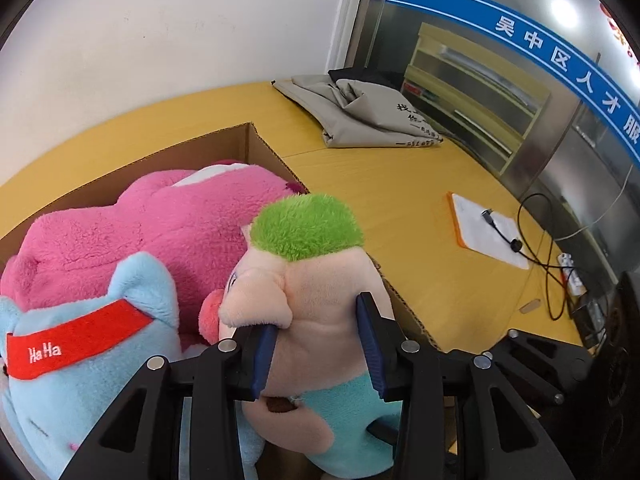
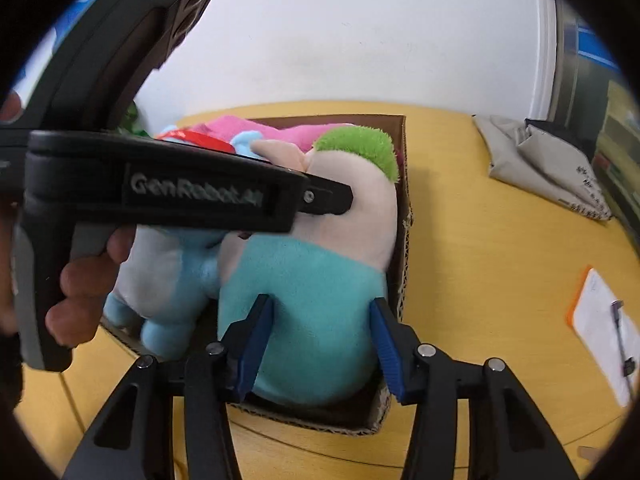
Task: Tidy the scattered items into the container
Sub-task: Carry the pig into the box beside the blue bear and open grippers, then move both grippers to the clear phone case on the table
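Observation:
A plush doll with green hair point(image 1: 308, 224), a peach head and a teal body point(image 2: 312, 292) stands upright in the near right corner of the cardboard box point(image 1: 256, 140). My left gripper point(image 1: 318, 352) is shut on its neck, blue pads point(image 1: 370, 344) pressed into both sides. In the right wrist view my right gripper point(image 2: 320, 340) is shut on the doll's teal body, and the left gripper point(image 2: 332, 200) reaches in from the left onto the head. A pink plush point(image 1: 140, 232) and a light blue plush with a red "HaHa" band point(image 1: 80, 344) lie in the box beside the doll.
The box point(image 2: 404, 200) stands on a yellow wooden table point(image 1: 400, 184). A folded grey cloth bag point(image 1: 360, 116) lies at the back. A white pad with an orange edge point(image 1: 484, 232) and black cables point(image 1: 536, 248) lie to the right. A person's hand point(image 2: 88, 280) holds the left gripper's handle.

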